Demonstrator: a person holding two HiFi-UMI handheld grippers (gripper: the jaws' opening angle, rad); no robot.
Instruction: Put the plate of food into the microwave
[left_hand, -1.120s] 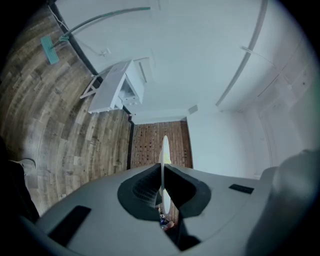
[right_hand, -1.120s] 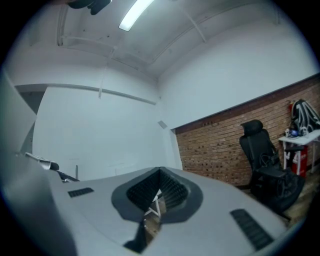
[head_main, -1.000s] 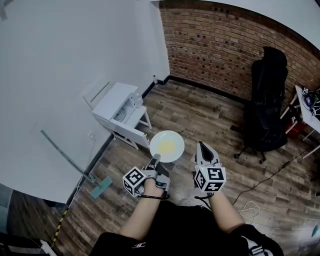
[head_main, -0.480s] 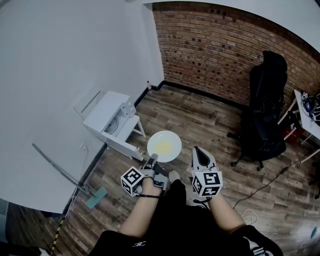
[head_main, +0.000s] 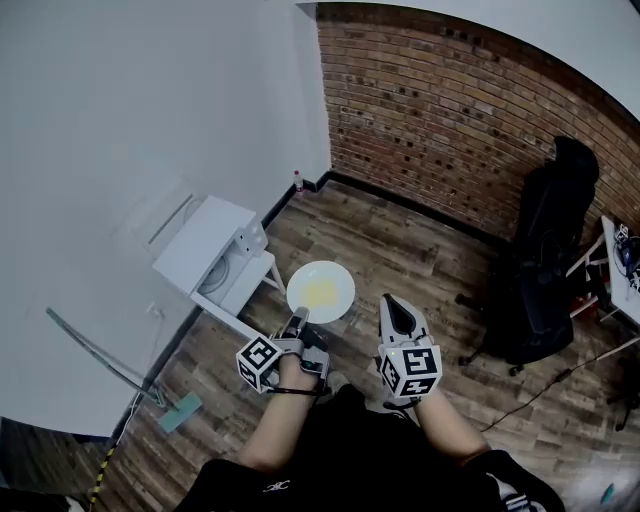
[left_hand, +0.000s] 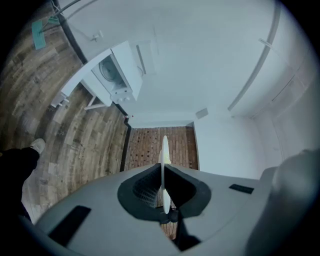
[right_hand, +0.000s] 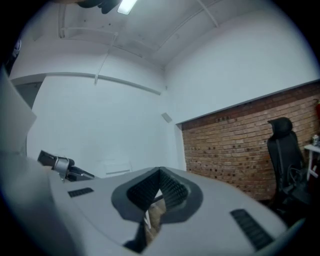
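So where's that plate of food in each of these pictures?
Head view: the plate is near the centre, above the wooden floor.
Left gripper view: centre, edge-on, a thin white sliver clamped in the left tool.
Right gripper view: not in it.
Shared landmark: the brick wall, which shows in all three views.

no words or numbers can be read; left gripper (head_main: 297, 323) and right gripper (head_main: 392, 306) cubes carry only square markers.
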